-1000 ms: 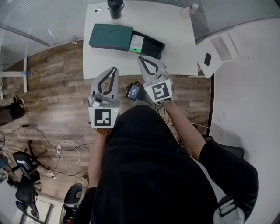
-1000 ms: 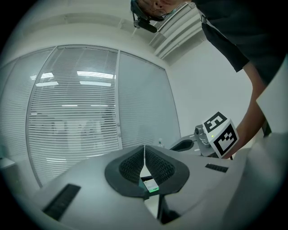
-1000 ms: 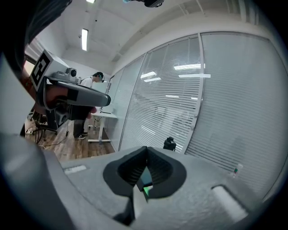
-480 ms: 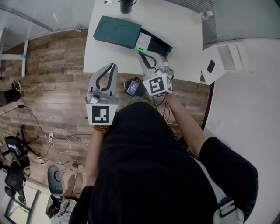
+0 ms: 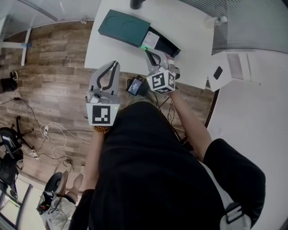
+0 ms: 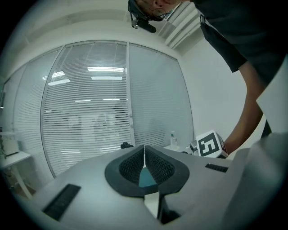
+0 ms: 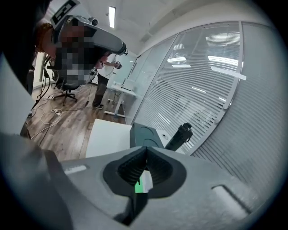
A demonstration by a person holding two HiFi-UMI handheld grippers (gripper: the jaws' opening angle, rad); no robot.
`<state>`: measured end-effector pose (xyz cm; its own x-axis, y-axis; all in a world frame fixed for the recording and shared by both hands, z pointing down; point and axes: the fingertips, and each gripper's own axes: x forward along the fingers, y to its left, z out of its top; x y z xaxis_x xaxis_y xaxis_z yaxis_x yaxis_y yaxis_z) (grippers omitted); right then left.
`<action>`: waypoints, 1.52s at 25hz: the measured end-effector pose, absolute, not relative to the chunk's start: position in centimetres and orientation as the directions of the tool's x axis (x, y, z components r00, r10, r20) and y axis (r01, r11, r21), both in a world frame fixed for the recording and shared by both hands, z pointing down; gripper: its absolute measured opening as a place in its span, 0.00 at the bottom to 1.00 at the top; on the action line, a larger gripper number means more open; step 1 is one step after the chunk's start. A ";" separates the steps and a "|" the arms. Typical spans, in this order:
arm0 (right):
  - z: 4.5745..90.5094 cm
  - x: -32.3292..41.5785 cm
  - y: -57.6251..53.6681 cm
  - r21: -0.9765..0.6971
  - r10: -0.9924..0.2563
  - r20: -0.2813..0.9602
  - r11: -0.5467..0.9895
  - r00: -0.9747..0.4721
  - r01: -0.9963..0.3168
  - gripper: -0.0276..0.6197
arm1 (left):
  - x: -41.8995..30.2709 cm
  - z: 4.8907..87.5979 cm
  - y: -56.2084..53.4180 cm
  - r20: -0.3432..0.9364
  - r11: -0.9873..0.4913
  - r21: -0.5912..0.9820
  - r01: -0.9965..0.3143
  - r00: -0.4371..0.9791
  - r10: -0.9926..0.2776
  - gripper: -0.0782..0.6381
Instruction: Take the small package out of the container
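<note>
A dark green container (image 5: 123, 28) lies on the white table (image 5: 189, 31), with its black drawer (image 5: 165, 44) pulled out to the right. The small white package with a green edge (image 5: 150, 41) rests in that drawer. My right gripper (image 5: 148, 52) is shut and empty, its tips just short of the package. Through the gap in its jaws, the right gripper view shows the package (image 7: 143, 183) and the container (image 7: 145, 134) ahead. My left gripper (image 5: 115, 64) is shut and empty at the table's near edge, left of the right one.
A black cup (image 5: 137, 3) and a clear bottle (image 5: 219, 21) stand at the table's far side. A white unit (image 5: 229, 63) sits right of the table. A small black device (image 5: 136, 86) hangs by my chest. Cables (image 5: 49, 134) lie on the wood floor.
My right gripper has moved forward over the table toward the open drawer and package. The left gripper has kept its place beside it. Both stay shut.
</note>
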<state>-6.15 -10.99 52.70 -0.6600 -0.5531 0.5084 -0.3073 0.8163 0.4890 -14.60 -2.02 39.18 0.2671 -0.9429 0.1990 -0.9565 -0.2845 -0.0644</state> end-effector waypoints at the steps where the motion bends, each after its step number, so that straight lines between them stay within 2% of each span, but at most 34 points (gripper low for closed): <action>1: 53.1 -6.1 -11.2 0.486 -0.549 0.518 0.820 -0.656 -0.303 0.04 | -14.6 39.3 -2.1 0.199 -0.281 -0.064 -0.957 0.264 -0.944 0.12; 10: 55.9 -5.5 -12.4 0.454 -0.528 0.570 0.841 -0.630 -0.294 0.04 | -14.1 40.2 -3.2 0.220 -0.273 -0.073 -0.959 0.252 -0.942 0.12; 13: 57.1 -5.4 -12.3 0.409 -0.488 0.605 0.868 -0.629 -0.280 0.16 | -14.0 40.4 -3.5 0.226 -0.267 -0.064 -0.962 0.246 -0.942 0.12; 26: 62.1 -5.1 -14.1 0.372 -0.413 0.720 0.908 -0.557 -0.193 0.21 | -14.5 40.7 -4.9 0.247 -0.227 -0.056 -0.972 0.206 -0.947 0.12; 28: 62.9 -5.0 -14.3 0.360 -0.398 0.740 0.916 -0.542 -0.180 0.25 | -14.6 40.6 -5.1 0.244 -0.218 -0.052 -0.975 0.200 -0.949 0.12; 38: 65.4 -4.8 -15.5 0.325 -0.362 0.784 0.931 -0.503 -0.163 0.27 | -14.0 41.1 -8.1 0.245 -0.228 -0.054 -0.972 0.208 -0.947 0.12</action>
